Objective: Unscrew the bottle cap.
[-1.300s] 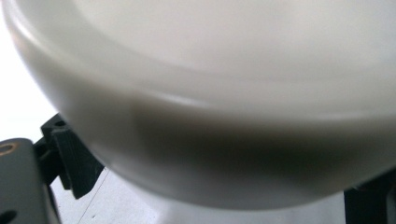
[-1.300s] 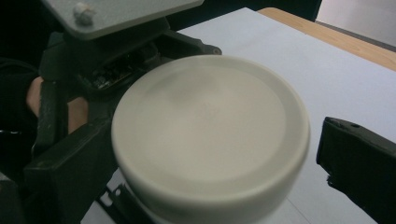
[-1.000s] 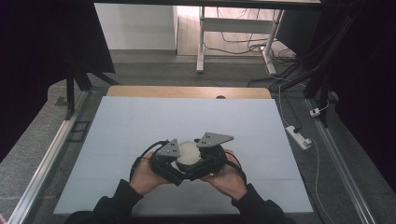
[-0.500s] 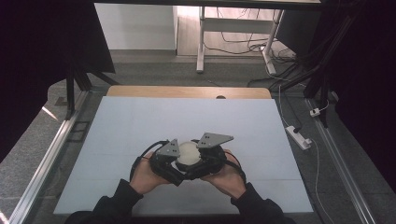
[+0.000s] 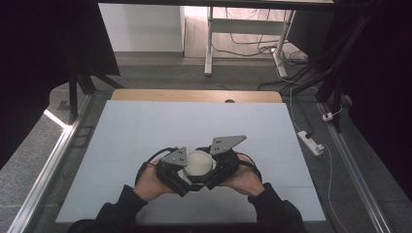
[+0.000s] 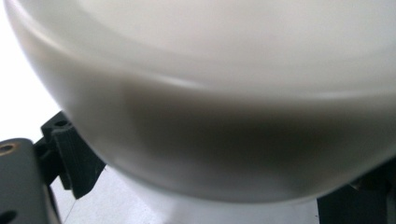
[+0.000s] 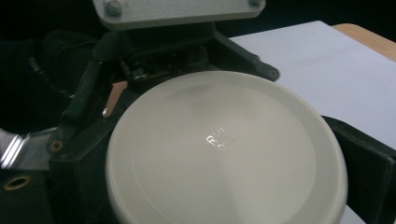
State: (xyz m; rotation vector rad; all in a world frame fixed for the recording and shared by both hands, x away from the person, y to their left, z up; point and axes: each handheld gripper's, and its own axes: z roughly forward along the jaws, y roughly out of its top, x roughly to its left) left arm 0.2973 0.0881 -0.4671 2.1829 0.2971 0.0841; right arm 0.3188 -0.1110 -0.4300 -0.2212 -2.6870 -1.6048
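Black left gripper (image 5: 179,171) sits near the table's (image 5: 145,126) front edge at mid-width, jaws spread around the left side of a cream round disc (image 5: 198,163); the left gripper view has the disc's (image 6: 210,116) curved side right up against the camera, contact can't be judged. Disc lies between both grippers. Right gripper (image 5: 218,167) meets it from the right, jaws wide either side of the disc (image 7: 224,149), pressing or not unclear. Power strip (image 5: 311,141) on floor beyond the table's right edge.
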